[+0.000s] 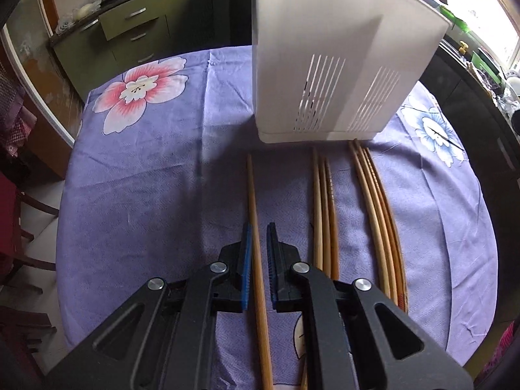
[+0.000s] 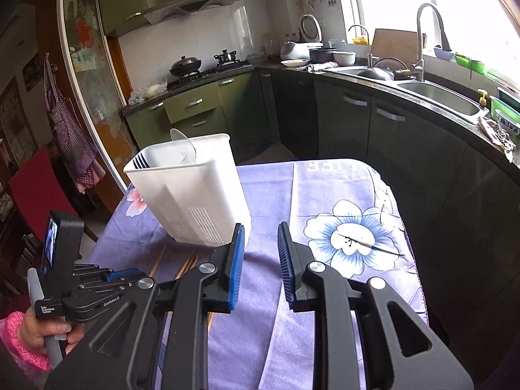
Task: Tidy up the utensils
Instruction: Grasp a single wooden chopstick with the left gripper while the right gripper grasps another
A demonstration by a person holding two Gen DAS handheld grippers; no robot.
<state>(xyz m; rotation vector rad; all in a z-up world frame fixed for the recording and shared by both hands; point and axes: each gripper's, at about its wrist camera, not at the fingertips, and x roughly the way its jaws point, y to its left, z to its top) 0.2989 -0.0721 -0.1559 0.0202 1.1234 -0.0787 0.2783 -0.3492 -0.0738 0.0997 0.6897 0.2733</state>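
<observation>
Editor: Chopstick [image 1: 255, 227] lies mid-worktop [image 1: 146, 195], between the parted pads of the left hand-held gripper [image 1: 259, 229], not yet clamped?

Reporter: Yes. Light, stiff, likely slippery; best gripped mid-shaft. Right hand-held gripper [image 2: 260, 237] hangs agape, empty, near the white caddy [image 2: 195, 195].

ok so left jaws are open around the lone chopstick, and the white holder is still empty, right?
Not quite. The left gripper does have its jaws open around the lone chopstick, but the holder is not empty: the right wrist view shows a spoon standing in it, with what look like fork tines at its left edge.
</observation>
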